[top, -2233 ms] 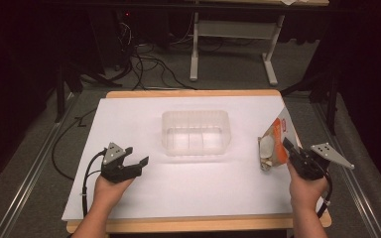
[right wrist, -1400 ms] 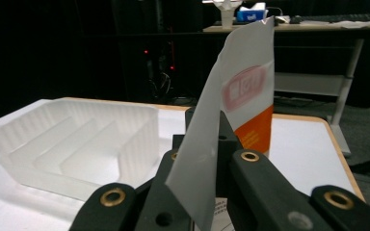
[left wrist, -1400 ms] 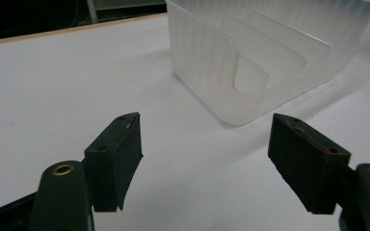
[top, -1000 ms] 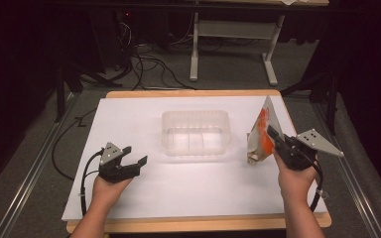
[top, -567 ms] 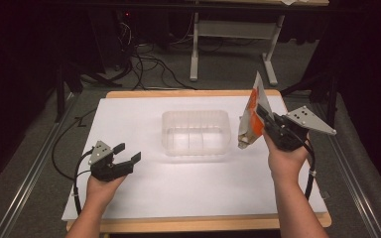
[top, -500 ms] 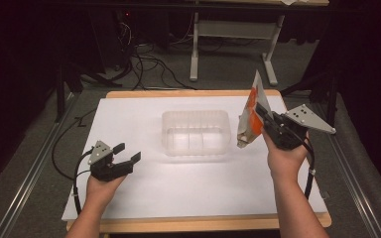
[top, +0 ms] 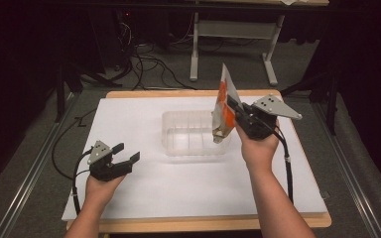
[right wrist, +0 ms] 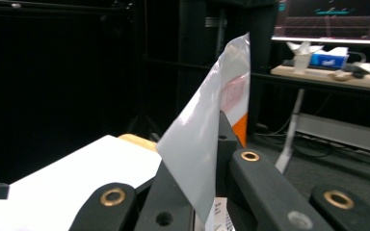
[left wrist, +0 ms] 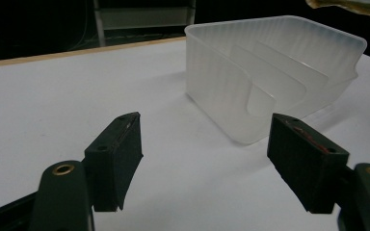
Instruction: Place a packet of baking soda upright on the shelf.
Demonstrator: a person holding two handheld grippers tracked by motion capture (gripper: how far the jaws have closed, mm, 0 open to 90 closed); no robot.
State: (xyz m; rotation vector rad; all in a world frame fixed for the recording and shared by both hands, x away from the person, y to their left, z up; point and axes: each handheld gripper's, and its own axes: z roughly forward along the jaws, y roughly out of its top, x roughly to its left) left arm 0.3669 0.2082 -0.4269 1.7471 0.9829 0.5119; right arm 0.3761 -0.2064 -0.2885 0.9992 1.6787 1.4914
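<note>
- A wooden-edged table (top: pixel 213 224) carries a white sheet (top: pixel 188 188) that covers nearly all of its top; a strip of bare wood shows along the near and far edges.
- A clear plastic container (top: pixel 191 134) with ribbed walls and inner dividers sits on the sheet, at the middle and toward the far edge.
- The right gripper (top: pixel 239 111) is raised over the container's right end, its jaws closed on an orange-and-white packet (top: pixel 223 106), which stands tall and tilted with its lower end over the container's right rim.
- In the right gripper view, the packet's silvery side is pinched between the two black jaws.
- The left gripper (top: pixel 126 152) is low over the sheet near the near-left corner, its jaws spread wide with nothing between them, pointed toward the container.
- Beyond the table lies grey carpet (top: pixel 297 54) with loose black cables (top: pixel 144 64) and the pale legs of a desk (top: pixel 228 29); the surroundings are dark.
- Metal rails (top: pixel 27 173) run along the floor on both sides of the table.
</note>
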